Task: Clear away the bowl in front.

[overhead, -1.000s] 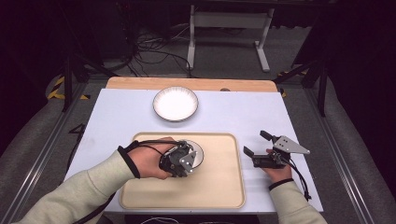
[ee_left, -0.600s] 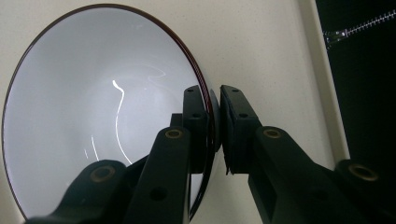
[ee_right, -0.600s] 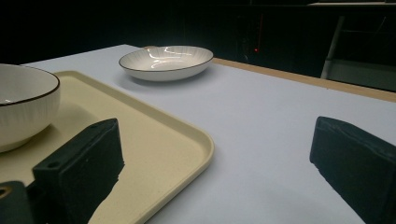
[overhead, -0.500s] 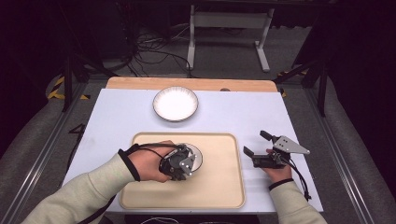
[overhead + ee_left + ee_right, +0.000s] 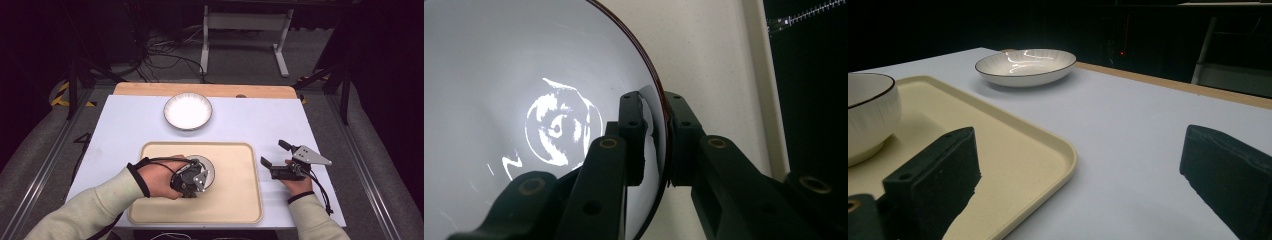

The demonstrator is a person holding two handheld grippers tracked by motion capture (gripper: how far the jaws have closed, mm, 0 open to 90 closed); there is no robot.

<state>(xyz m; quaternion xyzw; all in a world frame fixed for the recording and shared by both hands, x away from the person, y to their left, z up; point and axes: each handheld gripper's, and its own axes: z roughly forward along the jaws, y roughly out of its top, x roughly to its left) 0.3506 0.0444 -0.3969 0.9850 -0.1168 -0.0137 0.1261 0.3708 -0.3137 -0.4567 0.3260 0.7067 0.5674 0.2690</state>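
Gripping bowl (image 5: 524,100) rim, left tool (image 5: 655,135), right tool (image 5: 274,154) agape

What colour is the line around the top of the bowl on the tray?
Dark brown rim, clearest in the left gripper view.

Lab recording bay, dark surroundings, floor cables (image 5: 165,55), metal frame rails (image 5: 42,170)

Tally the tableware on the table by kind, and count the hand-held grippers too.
Bowl: 1, on the tray, its rim clamped by the left hand-held gripper (bowl)
Plate: 1, on the white table top beyond the tray (plate)
Tray: 1 (tray)
Hand-held grippers: 2 (right hand-held gripper, jaws apart)
Total: 5
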